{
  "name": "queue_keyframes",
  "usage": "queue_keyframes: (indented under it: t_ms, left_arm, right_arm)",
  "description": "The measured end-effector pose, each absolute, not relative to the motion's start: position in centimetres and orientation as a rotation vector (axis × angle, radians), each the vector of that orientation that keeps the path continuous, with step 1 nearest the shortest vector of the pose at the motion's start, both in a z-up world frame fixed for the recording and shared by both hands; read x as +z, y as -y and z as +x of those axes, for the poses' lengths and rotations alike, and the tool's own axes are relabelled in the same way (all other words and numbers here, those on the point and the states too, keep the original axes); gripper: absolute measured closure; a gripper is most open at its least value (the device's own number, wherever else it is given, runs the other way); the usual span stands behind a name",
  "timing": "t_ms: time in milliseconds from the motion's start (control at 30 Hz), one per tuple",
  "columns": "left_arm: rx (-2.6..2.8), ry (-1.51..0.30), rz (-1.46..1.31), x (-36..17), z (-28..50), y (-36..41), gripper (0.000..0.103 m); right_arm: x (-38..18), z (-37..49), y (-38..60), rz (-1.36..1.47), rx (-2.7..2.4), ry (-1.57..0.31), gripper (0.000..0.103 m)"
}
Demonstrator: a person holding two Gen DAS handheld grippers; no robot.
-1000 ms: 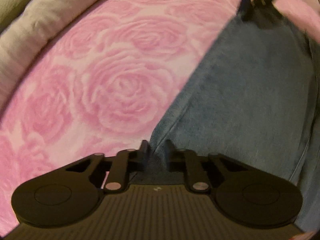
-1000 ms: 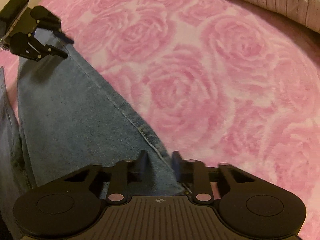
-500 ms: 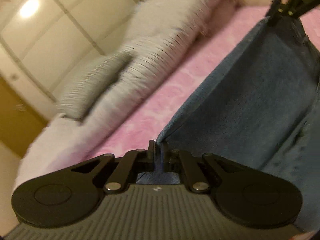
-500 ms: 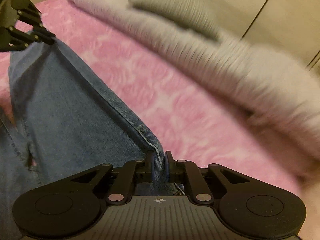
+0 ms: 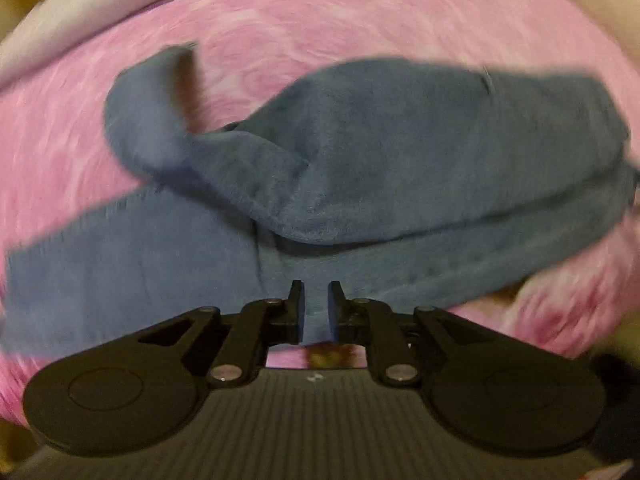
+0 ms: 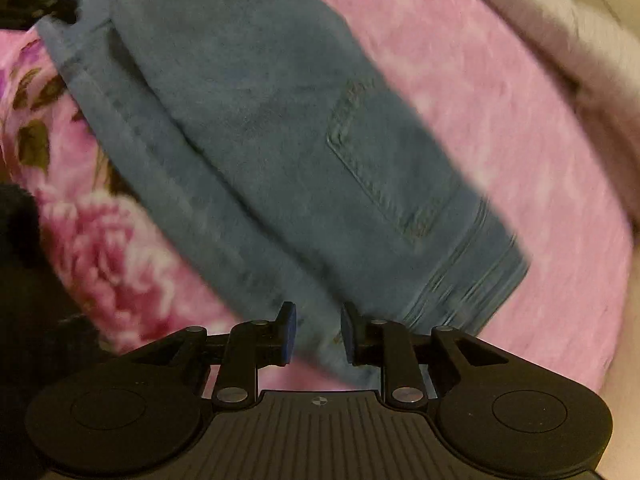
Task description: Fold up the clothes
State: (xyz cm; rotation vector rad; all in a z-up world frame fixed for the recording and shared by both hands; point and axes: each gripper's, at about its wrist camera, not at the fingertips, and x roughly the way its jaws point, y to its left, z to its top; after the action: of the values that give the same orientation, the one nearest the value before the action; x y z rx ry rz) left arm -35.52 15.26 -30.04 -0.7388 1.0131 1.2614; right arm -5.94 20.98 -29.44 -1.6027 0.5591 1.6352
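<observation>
Blue jeans [image 5: 360, 152] lie on the pink rose blanket [image 5: 320, 12], one part doubled over another. In the left wrist view, my left gripper [image 5: 316, 306] sits at the near edge of the denim, its jaws a narrow gap apart with nothing pinched. The right wrist view shows the jeans [image 6: 260, 120] with a back pocket [image 6: 372, 160] facing up and the waistband [image 6: 472, 280] near my right gripper [image 6: 316, 328]. That gripper is open, hovering just over the denim edge. Both views are motion-blurred.
Pale grey bedding [image 6: 560, 20] is heaped along the far side of the blanket [image 6: 520, 140] and shows at the top left [image 5: 80, 4] of the left wrist view. A dark shape [image 6: 16, 240] fills the left edge beside the blanket's printed flowers [image 6: 108, 220].
Both grippers, shut on the lifted jeans half a second ago, have let go and stand open. The denim now lies doubled over itself on the blanket.
</observation>
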Motion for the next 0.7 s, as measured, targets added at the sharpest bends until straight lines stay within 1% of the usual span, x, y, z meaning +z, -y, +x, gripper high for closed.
queue_keyframes:
  t_ms: [33,67,133,167,233,333,467,567,700]
  left_arm:
    - [1.297,-0.959,-0.781,-29.7,-35.9,-15.3,0.086]
    - [1.332,-0.904,-0.822,-29.4,-36.2,-15.3,0.079]
    - [1.399,-0.792,-0.903,-28.7,-36.9,-15.4,0.076]
    - [1.425,-0.739,-0.933,-28.4,-37.6,-15.8,0.072]
    - [1.467,-0.658,-0.992,-28.3,-39.1,-16.9,0.070]
    - [1.510,-0.586,-1.038,-28.4,-41.4,-18.8,0.070]
    - [1.552,-0.508,-1.057,-28.2,-44.2,-21.2,0.070]
    - [1.549,-0.520,-1.011,-28.4,-44.8,-23.6,0.070]
    - [1.490,-0.607,-0.970,-29.8,-44.3,-27.0,0.071]
  right_arm:
    - [-29.3,-5.3,-21.0,-1.551,1.617,-0.623,0.069]
    - [-29.0,-4.2,-21.2,-1.460,1.597,-0.718,0.068]
    - [-28.3,-1.5,-21.8,-1.245,1.542,-0.925,0.067]
    - [-28.1,-0.1,-22.1,-1.121,1.504,-1.035,0.067]
    - [-27.9,2.5,-22.7,-0.827,1.406,-1.252,0.067]
    - [-28.6,6.1,-22.1,-0.427,1.238,-1.469,0.067]
    - [-30.2,8.8,-20.3,-0.083,1.039,-1.566,0.067]
    - [-31.2,9.1,-19.3,0.012,0.950,-1.550,0.067]
    - [-31.6,8.4,-18.6,0.088,0.888,-1.500,0.067]
